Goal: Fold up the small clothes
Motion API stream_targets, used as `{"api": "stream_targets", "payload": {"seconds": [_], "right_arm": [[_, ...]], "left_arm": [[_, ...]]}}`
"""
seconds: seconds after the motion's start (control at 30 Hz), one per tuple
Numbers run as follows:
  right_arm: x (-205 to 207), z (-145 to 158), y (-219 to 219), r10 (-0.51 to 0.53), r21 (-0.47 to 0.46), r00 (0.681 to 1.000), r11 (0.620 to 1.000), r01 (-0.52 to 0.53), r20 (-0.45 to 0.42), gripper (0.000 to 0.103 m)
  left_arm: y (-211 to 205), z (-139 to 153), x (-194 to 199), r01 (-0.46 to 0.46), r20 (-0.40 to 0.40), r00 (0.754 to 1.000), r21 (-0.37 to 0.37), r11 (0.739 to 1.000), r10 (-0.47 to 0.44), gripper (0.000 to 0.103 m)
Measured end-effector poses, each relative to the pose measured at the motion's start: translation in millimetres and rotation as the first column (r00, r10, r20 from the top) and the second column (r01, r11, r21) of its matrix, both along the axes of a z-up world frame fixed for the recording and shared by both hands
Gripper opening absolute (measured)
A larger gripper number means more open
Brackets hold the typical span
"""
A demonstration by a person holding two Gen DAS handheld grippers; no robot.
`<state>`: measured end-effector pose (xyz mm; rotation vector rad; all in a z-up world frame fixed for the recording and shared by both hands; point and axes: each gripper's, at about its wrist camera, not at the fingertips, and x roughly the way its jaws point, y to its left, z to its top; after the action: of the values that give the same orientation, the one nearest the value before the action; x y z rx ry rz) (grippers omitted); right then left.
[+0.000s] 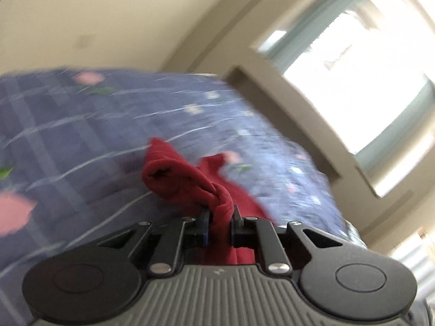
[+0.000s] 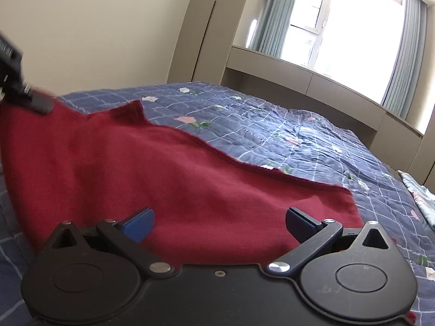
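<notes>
No words, brand names, numbers or signs can be read in either view. The only mark is a small pale emblem moulded into the ribbed grey body of the left gripper (image 1: 219,224), just behind its fingers — too small and soft to make out as a letter or logo.
</notes>
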<state>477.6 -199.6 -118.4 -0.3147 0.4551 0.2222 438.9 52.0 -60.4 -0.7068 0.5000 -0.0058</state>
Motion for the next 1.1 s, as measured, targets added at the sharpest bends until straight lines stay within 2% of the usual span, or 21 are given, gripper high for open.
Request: {"api": "stream_targets", "payload": {"seconds": [0.07,0.17,0.23,0.3,0.37,0.47,0.53,0.6,0.67,0.73,0.8,0.87,0.93,1.03,1.1], "right_arm": [[-5.2,7.2,-10.6,-0.009,-0.014,1.000,1.000,0.009,0.019,0.102],[-19.2,19.2,-37.5,-0.033,-0.048,0.999,0.998,0.035,0.042,0.102],[-30.2,27.4,-58.8,-0.055,-0.048,0.997,0.997,0.058,0.054,0.102],[-44.4,35.6,-83.0,-0.088,-0.044,0.994,0.995,0.090,0.060,0.102],[-60.8,40.9,-105.2,-0.125,-0.048,0.990,0.991,0.128,0.062,0.102],[-87.8,44.1,-138.0,-0.176,-0.055,0.983,0.982,0.179,0.052,0.102],[-106.8,43.8,-157.5,-0.212,-0.061,0.977,0.975,0.214,0.034,0.102],[-123.2,41.8,-172.1,-0.245,-0.067,0.969,0.967,0.246,0.016,0.102],[-136.5,38.0,-184.5,-0.274,-0.073,0.962,0.959,0.272,-0.006,0.102],[-147.5,34.2,-193.4,-0.295,-0.086,0.955,0.952,0.292,-0.015,0.102],[-156.6,32.3,-200.5,-0.308,-0.101,0.951,0.947,0.305,-0.020,0.102],[-162.6,29.9,-204.6,-0.315,-0.094,0.949,0.945,0.312,-0.017,0.102],[-160.6,28.4,-211.9,-0.323,-0.070,0.946,0.945,0.321,-0.025,0.102],[-151.3,32.2,-222.5,-0.355,-0.057,0.935,0.933,0.354,-0.015,0.102],[-148.3,38.9,-229.9,-0.362,-0.020,0.932,0.932,0.362,-0.004,0.102]], "left_arm": [[-14.4,17.5,11.7,0.078,0.040,0.996,0.036,0.996,-0.080,0.014],[-45.4,44.3,30.5,0.198,0.096,0.973,0.108,0.974,-0.209,0.014],[-73.9,60.5,42.2,0.284,0.118,0.946,0.155,0.946,-0.303,0.014],[-108.3,71.5,51.9,0.377,0.118,0.906,0.211,0.902,-0.406,0.014],[-147.0,76.9,59.2,0.471,0.101,0.854,0.267,0.841,-0.510,0.014],[-205.6,70.3,60.7,0.590,0.047,0.764,0.350,0.728,-0.643,0.014],[-237.2,58.2,61.6,0.655,-0.015,0.711,0.380,0.654,-0.703,0.014],[-263.2,41.3,59.1,0.705,-0.091,0.669,0.391,0.592,-0.738,0.014],[-281.1,20.2,61.2,0.739,-0.173,0.646,0.389,0.551,-0.744,0.016],[-289.1,4.7,58.0,0.761,-0.229,0.630,0.371,0.532,-0.742,0.018],[-291.6,-0.5,52.7,0.753,-0.228,0.639,0.379,0.538,-0.734,0.023],[-289.0,3.9,48.0,0.751,-0.205,0.636,0.386,0.535,-0.744,0.056],[-291.9,11.1,42.4,0.746,-0.175,0.635,0.389,0.540,-0.752,0.073],[-280.9,22.0,32.4,0.733,-0.139,0.642,0.402,0.549,-0.754,0.083],[-265.9,29.0,24.8,0.710,-0.120,0.669,0.397,0.582,-0.734,0.088]]}}
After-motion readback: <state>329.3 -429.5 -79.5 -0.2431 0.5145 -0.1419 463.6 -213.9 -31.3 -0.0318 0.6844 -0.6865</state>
